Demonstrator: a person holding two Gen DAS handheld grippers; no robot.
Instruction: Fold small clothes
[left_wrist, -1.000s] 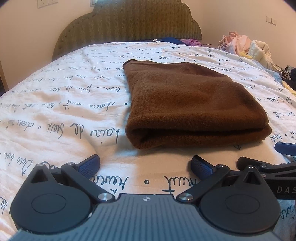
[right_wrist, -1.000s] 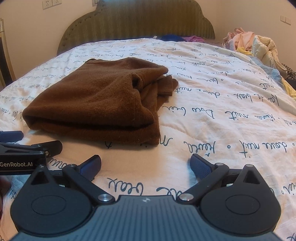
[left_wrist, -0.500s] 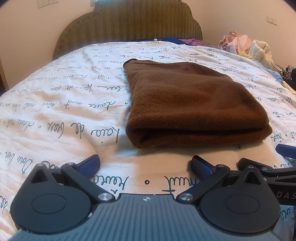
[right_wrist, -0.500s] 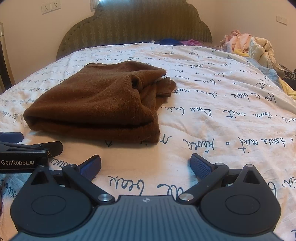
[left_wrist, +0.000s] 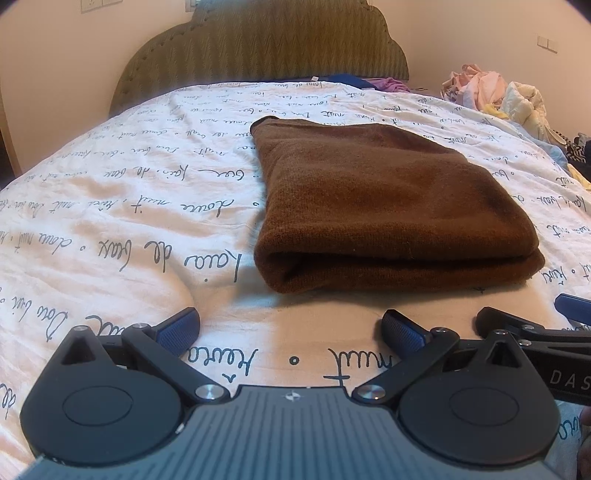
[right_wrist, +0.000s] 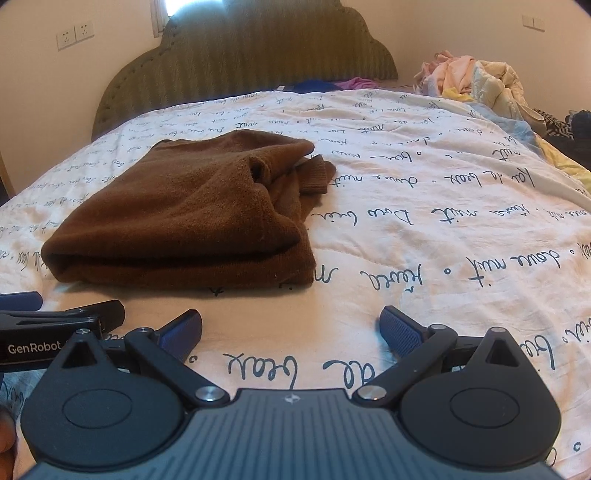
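your two wrist views sit low at the near bed (left_wrist: 110, 221) edge, facing the far headboard (right_wrist: 258, 55), both sharing the brown garment (left_wrist: 388, 206).

A folded brown garment (left_wrist: 388, 206) lies on the bed (left_wrist: 129, 221), on a white cover printed with script. The left tool (left_wrist: 290, 328) sits low at 6 o'clock, its blue-padded jaws spread wide and empty, just short of the garment's near fold. The right tool (left_wrist: 532, 328) pokes in at 4 o'clock. A heap of clothes (left_wrist: 491, 96) sits at 2 o'clock.

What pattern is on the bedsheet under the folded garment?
The bedsheet is white with dark cursive handwriting and small dots. The left wrist view shows it best.
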